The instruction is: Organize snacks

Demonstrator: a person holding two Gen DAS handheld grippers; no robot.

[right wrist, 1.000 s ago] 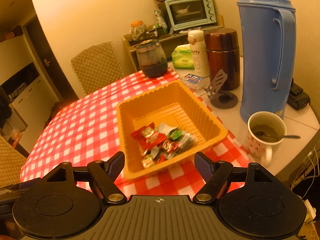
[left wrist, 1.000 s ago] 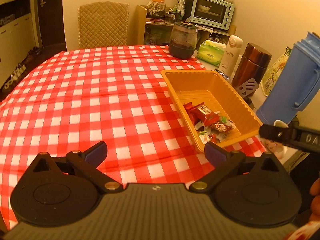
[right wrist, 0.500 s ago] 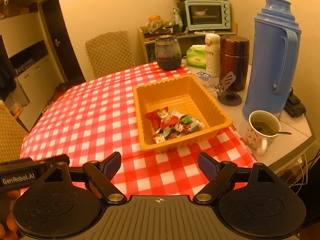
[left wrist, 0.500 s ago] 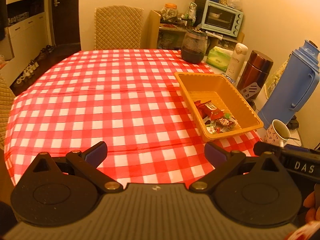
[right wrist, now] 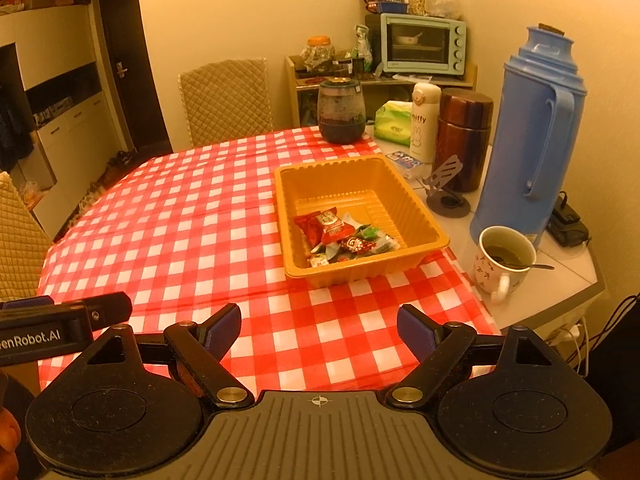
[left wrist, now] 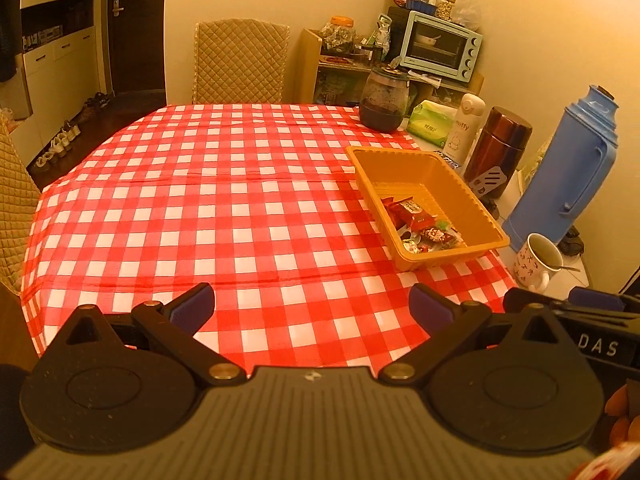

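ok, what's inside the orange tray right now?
The orange tray holds a small pile of wrapped snacks at its near end: red packets on top, green and silvery wrappers beside them. The far half is bare ribbed floor. Anything under the pile is covered.

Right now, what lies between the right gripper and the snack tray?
Only bare checked tablecloth lies between the right gripper and the orange tray, shown in the right wrist view.
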